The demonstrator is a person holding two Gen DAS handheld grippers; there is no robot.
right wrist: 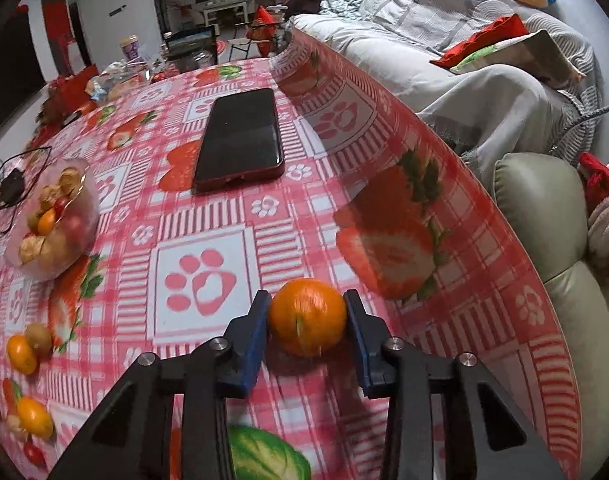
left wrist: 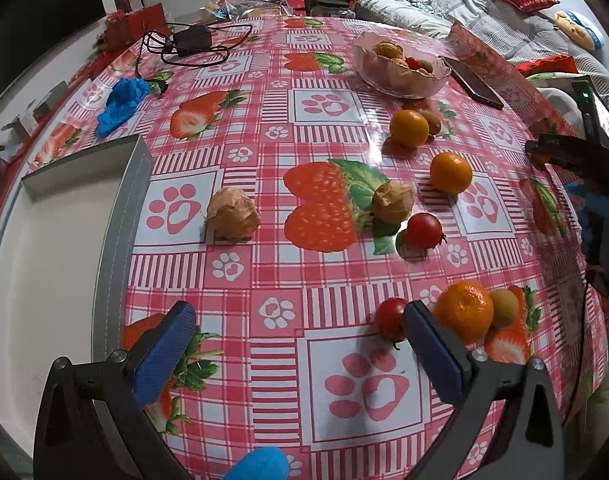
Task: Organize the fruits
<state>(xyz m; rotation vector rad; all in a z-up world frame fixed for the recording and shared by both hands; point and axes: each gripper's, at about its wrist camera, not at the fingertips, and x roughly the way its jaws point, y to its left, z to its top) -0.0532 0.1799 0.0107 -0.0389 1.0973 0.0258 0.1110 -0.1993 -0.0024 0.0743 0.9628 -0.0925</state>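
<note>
My right gripper (right wrist: 307, 312) is shut on an orange mandarin (right wrist: 307, 316), held just above the tablecloth near the table's right edge. My left gripper (left wrist: 300, 322) is open and empty above the cloth. Loose fruit lies ahead of it: a mandarin (left wrist: 464, 310) with a green fruit (left wrist: 504, 307) and a cherry tomato (left wrist: 390, 316) by its right finger, a second tomato (left wrist: 423, 230), two husked physalis (left wrist: 233, 214) (left wrist: 392, 201), and two more mandarins (left wrist: 450, 172) (left wrist: 409, 127). A glass bowl (left wrist: 400, 65) of fruit stands at the back; it also shows in the right wrist view (right wrist: 52, 216).
A grey-rimmed white tray (left wrist: 56, 240) lies at the left. A black phone (right wrist: 240, 140) lies near the bowl. A charger with cable (left wrist: 188, 40) and a blue crumpled glove (left wrist: 122, 100) are at the back left. A sofa (right wrist: 464, 60) flanks the table's right edge.
</note>
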